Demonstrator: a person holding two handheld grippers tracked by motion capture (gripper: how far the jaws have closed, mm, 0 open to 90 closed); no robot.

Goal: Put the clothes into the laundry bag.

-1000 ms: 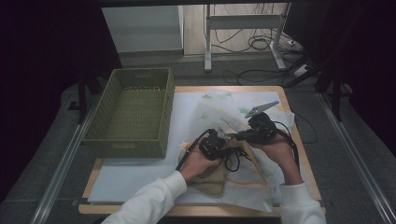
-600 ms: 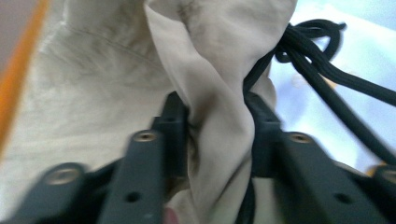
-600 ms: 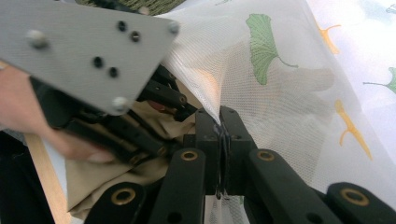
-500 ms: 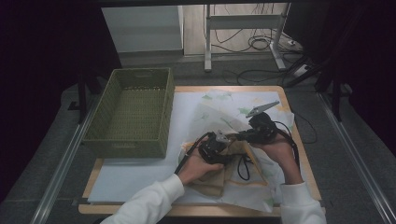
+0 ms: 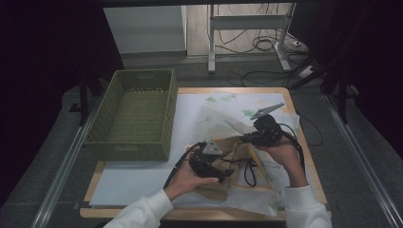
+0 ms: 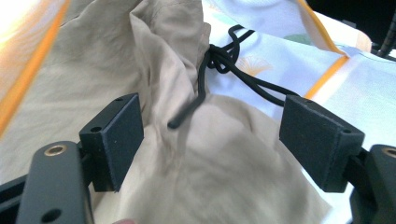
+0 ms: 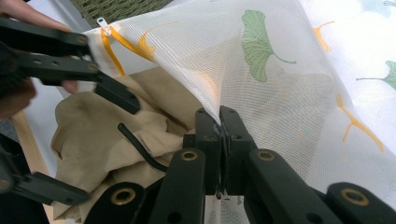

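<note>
Dark floor surrounds the wooden table (image 5: 304,156), where the right gripper (image 7: 219,122) pinches the mesh laundry bag (image 7: 280,84) edge, lifting its mouth open. Its view shows the zipper pull (image 7: 101,22). The left gripper (image 6: 212,140), jaws just spread, hovers over the beige garment (image 6: 224,154) and black drawstring (image 6: 219,60), gripping nothing.

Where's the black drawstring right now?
In the left gripper view, the black drawstring lies on the beige garment, between the open left claw. In the high view it sits right of centre, over the mesh bag.
</note>
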